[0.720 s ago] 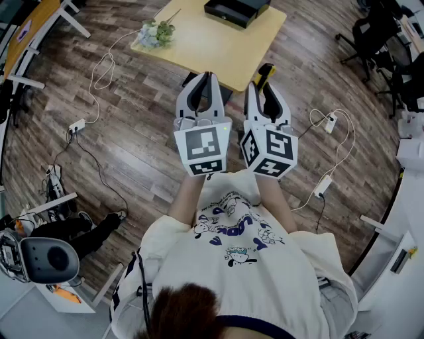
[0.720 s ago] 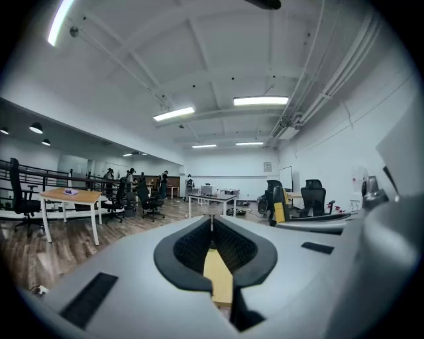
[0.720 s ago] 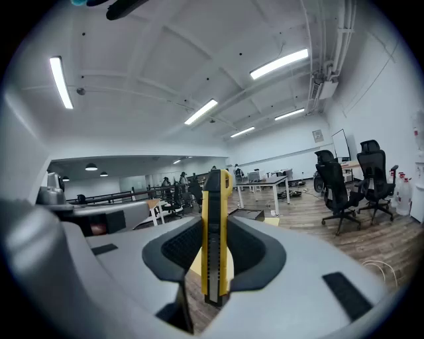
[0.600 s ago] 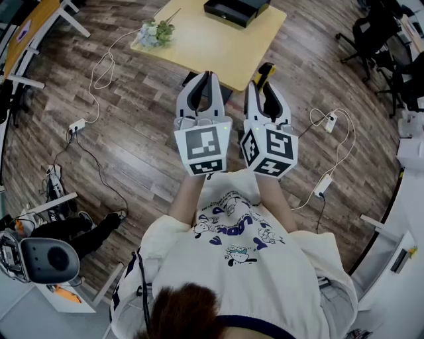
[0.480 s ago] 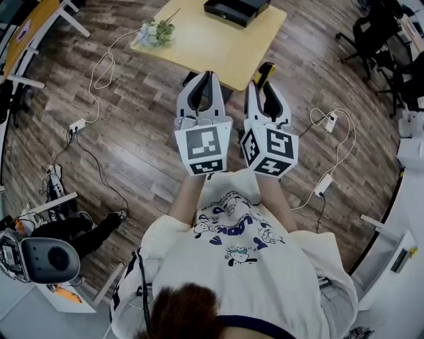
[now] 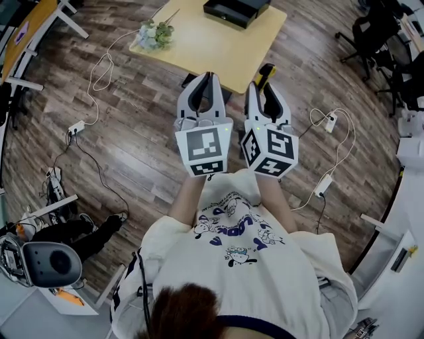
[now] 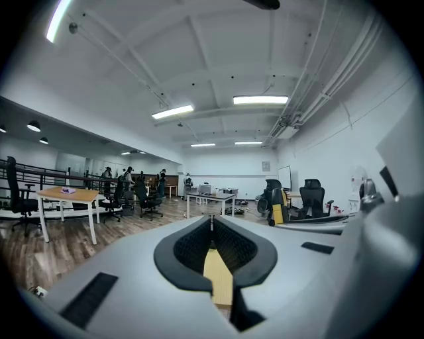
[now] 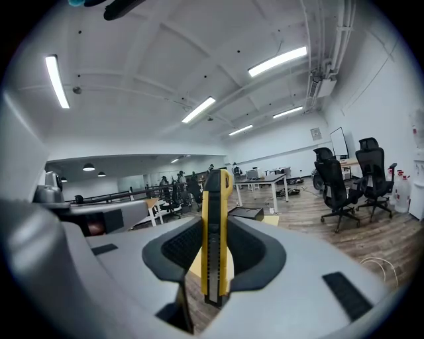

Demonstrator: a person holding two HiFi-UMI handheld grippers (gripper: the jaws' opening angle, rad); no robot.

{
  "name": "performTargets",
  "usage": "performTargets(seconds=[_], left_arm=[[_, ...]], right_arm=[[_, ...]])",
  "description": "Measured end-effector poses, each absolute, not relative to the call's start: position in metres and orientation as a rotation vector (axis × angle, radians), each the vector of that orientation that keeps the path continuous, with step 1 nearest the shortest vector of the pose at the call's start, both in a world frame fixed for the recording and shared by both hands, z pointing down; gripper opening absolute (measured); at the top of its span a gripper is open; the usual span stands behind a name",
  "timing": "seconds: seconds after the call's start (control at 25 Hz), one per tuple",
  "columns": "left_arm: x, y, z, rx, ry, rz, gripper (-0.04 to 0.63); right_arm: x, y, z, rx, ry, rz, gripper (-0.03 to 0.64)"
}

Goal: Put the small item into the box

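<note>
Utility knife (image 8: pixel 215 232), yellow with a black spine, is the small item here, and it stands on edge between the two pads of the right claw (image 6: pixel 264 85), which is clamped on it about the middle of its length. Its front end pokes out beyond the claw tips, and in the head view that yellow end shows just over the near edge of the tabletop (image 6: pixel 218 49). The pick-up therefore looks done.

The left claw (image 7: pixel 212 222) has its tips pressed together with nothing between them; only a strip of the pale tabletop shows through the gap behind the tips. Both claws are held side by side in front of the person's chest, pointing roughly level toward the tabletop.

The box (image 6: pixel 236 9), black and shallow with its top open, sits at the far side of the tabletop, well apart from the knife. A small bunch of flowers (image 6: pixel 156 32) lies at the left corner, clear of the path.

By my reading the task is near its midpoint: the knife is in hand, but carrying it across the tabletop, bringing it over the box opening and letting go are all yet to come. Whether anything lies inside the box I cannot tell.
</note>
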State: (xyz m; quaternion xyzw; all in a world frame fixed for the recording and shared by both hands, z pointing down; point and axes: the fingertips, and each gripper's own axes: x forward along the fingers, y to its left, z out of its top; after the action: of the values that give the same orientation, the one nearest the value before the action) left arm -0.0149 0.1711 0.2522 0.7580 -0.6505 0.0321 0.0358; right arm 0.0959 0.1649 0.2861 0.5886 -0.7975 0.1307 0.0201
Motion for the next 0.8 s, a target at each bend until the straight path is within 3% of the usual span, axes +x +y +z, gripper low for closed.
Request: performTargets(seconds=[0.8], left_arm=[[-0.029, 0.124, 0.272, 2.366, -1.898, 0.138, 0.023]], right_arm=[[0.086, 0.124, 0.305, 1.889, -2.398, 0.480, 0.127]])
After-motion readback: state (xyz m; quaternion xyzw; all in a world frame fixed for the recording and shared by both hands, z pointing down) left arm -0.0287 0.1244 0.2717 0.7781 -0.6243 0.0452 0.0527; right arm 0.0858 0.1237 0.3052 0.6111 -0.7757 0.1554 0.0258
